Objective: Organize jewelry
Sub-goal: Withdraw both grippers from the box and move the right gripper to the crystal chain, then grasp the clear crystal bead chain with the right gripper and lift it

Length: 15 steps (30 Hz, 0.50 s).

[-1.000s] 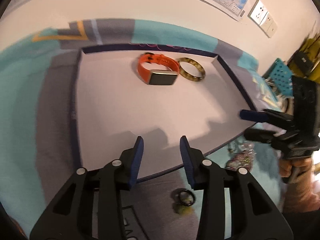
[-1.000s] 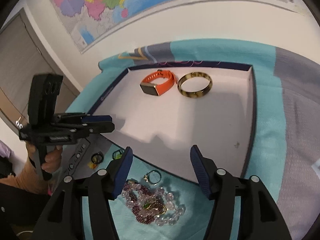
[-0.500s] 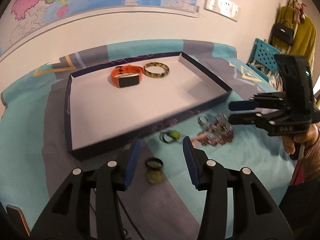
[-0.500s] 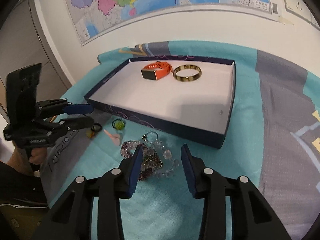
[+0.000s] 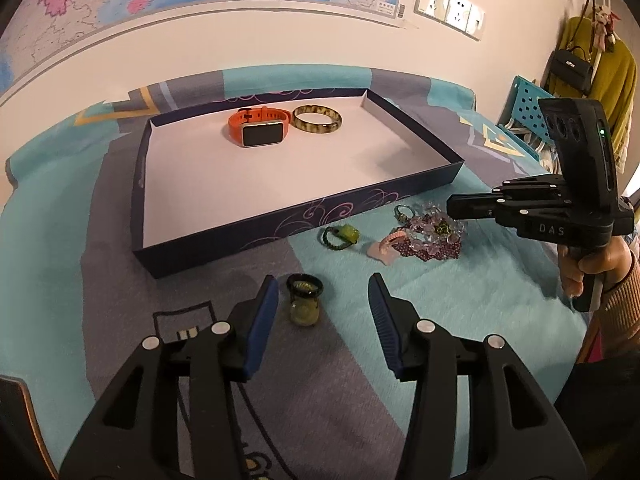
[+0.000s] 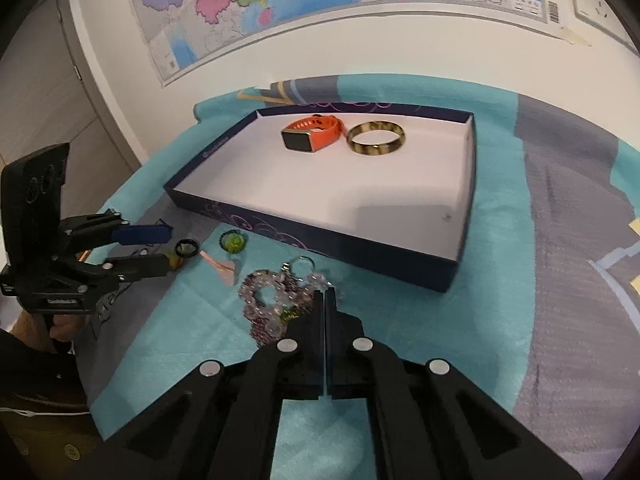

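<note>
Right gripper (image 6: 324, 300): jaws fully closed over the purple and clear beaded bracelet pile (image 6: 276, 300); grip unconfirmed. Left gripper (image 5: 322, 300): jaws just widening, empty, above the dark glass-stone ring (image 5: 305, 298) near the navy cardboard tray's (image 5: 280, 228) front edge.

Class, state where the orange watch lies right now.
In both wrist views the orange watch lies inside the navy tray, near its far wall, beside the tortoiseshell bangle.
</note>
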Tool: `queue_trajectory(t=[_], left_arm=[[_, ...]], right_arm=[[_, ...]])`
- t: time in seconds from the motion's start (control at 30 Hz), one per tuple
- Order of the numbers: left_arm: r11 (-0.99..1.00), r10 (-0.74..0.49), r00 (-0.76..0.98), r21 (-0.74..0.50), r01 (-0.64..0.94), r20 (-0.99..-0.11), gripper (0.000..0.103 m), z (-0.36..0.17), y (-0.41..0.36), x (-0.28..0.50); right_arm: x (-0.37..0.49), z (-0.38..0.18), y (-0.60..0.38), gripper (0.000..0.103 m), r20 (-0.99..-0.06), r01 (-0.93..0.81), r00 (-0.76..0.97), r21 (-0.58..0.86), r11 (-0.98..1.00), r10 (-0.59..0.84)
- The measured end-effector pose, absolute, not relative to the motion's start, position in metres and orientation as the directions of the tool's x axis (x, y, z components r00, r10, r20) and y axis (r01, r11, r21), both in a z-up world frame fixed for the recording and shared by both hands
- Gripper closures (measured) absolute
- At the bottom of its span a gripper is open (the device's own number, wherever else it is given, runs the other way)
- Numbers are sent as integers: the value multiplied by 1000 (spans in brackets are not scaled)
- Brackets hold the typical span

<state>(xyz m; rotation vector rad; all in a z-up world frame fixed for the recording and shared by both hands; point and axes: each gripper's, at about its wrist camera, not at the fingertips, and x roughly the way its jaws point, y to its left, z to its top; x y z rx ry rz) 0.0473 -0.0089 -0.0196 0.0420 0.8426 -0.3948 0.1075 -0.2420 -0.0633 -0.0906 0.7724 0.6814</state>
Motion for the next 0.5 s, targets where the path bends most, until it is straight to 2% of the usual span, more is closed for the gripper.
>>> queue_trajectory(t=[0.1, 0.13, 0.17, 0.2, 0.27, 0.4, 0.5], left_arm=[[930, -316, 602, -114, 350, -733, 54, -20, -6, 44], [929, -320, 600, -118, 352, -733, 54, -20, -6, 42], [929, -320, 600, -119, 350, -733, 54, -21, -5, 42], [930, -317, 601, -117, 347, -734, 53, -21, -4, 41], [930, -318, 599, -119, 347, -735, 52, -22, -4, 41], [931, -322, 596, -130, 342, -736, 51, -23, -3, 41], [931, -322, 593, -132, 342, -738, 51, -25, -4, 40]], right_arm=[[108, -64, -248, 101, -661, -581, 517, 196, 790, 544], [110, -64, -250, 91, -656, -579, 507, 221, 785, 559], [110, -64, -253, 74, -648, -570, 509, 240, 786, 567], [109, -63, -252, 68, -650, -565, 524, 219, 796, 551], [107, -63, -247, 67, -662, -567, 543, 163, 807, 516], [110, -67, -240, 69, -676, -574, 541, 138, 807, 500], [112, -70, -238, 83, -685, -583, 521, 149, 798, 508]])
